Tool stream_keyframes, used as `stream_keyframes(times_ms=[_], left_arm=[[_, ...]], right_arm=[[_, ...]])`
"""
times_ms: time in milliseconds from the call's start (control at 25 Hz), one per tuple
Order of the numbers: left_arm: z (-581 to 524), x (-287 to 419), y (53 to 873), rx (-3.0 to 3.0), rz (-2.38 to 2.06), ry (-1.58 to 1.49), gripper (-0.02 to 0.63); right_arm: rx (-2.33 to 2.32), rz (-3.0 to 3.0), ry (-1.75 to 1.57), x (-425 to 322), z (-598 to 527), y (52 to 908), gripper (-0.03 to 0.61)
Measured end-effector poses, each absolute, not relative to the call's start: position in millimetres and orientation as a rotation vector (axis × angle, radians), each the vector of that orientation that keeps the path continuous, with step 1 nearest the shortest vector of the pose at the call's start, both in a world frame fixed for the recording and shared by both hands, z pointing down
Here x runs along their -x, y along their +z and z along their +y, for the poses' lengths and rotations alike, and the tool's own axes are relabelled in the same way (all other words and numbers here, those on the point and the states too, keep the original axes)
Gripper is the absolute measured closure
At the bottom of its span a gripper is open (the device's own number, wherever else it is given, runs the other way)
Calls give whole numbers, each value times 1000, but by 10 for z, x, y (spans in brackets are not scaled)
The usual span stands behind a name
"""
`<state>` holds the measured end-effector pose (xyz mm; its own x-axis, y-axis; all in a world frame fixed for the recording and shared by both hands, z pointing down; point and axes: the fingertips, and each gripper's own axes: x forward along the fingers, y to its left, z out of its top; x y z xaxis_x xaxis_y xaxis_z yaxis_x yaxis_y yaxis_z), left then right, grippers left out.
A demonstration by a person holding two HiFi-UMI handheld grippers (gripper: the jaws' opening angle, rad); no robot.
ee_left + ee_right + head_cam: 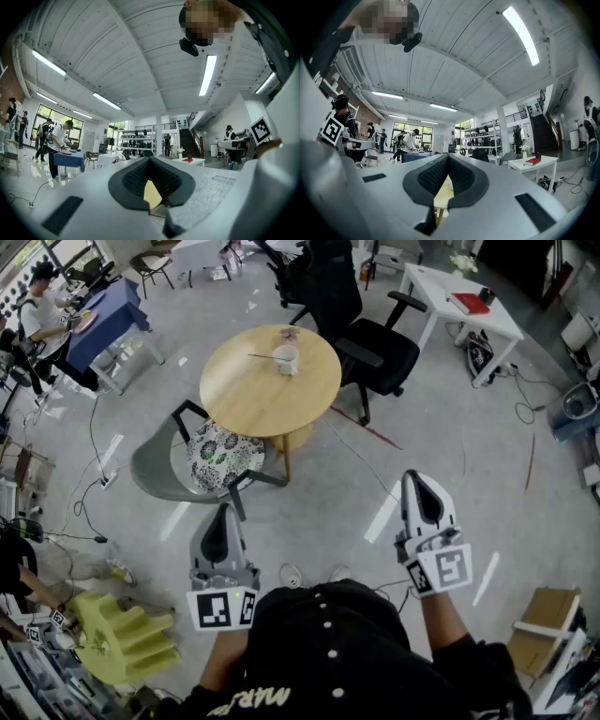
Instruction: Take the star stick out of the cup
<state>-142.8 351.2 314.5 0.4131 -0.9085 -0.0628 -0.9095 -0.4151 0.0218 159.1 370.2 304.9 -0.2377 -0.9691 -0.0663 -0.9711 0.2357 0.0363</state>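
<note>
Head view: cup [286, 359] on round table [246, 397].

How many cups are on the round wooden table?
1. A white cup stands toward the far side of the round table, a thin stick poking out to its left. A small thing behind it is too small to identify.

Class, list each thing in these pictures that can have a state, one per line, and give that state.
left gripper, shut, empty, held low, far from the table
right gripper, shut, empty, held low
cup, upright on the round table
star stick, at the cup, not yet taken out
grey chair, unoccupied, patterned cushion on its seat
</note>
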Motion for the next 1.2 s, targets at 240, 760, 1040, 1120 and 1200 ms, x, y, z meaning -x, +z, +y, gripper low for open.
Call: stream_keyframes(times_ms=[240,760,1040,1120,1200], left_arm=[[3515,1377,3156,2629,1678,98,609],[3566,1260,3173,2622,1684,81,609],[3666,967,3169,2588,1722,68,609],[3708,880,3175,2569,1734,78,609],[3749,816,3212,2555,1755,83,609]], right_arm=[[1906,2460,113,-1583,3701,3055,578],[1832,2415,133,-1680,3793,3010,574],[1808,2435,115,-1998,3817,3064,362],[1791,2445,116,-2095,3837,3090,359],[1780,2451,113,-2184,3852,3133,356]])
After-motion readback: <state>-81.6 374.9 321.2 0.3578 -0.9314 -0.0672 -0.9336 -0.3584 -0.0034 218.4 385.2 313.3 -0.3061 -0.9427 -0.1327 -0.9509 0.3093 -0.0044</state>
